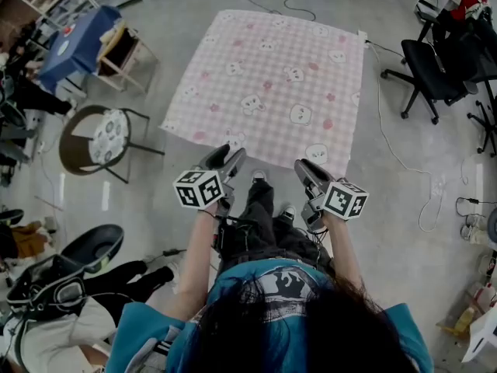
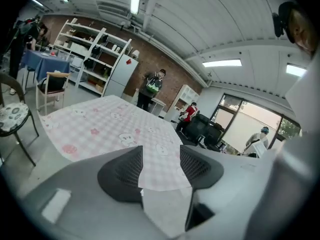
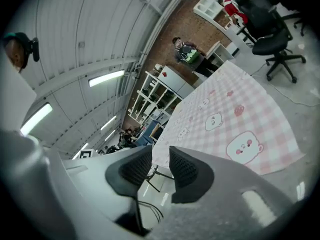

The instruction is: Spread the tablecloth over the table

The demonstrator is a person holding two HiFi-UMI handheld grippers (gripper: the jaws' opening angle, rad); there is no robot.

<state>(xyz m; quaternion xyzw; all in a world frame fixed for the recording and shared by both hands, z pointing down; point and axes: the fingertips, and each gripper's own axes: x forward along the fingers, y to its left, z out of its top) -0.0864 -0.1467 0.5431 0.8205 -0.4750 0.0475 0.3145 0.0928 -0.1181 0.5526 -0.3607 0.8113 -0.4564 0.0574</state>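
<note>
Dark hair and a teal printed shirt point(image 1: 287, 286) fill the bottom of the head view, with both forearms reaching towards 12 o'clock. The left tool point(image 1: 227, 155) has its jaws well apart with nothing between them; through the gap its own view shows only floor and cloth farther off. The right tool point(image 1: 304, 166) has a narrower gap, also empty, and its pads press on nothing. The pink-and-white checked tablecloth printed with bear faces point(image 1: 272, 76) lies spread flat at 12 o'clock and covers the counter beneath it. Its near edge is just beyond the tips of both tools. A round-backed chair with a patterned cushion point(image 1: 105, 138) stands at 9 o'clock, a black office chair point(image 1: 427, 72) at 2 o'clock, and a blue-draped table point(image 1: 74, 45) at 10 o'clock.
</note>
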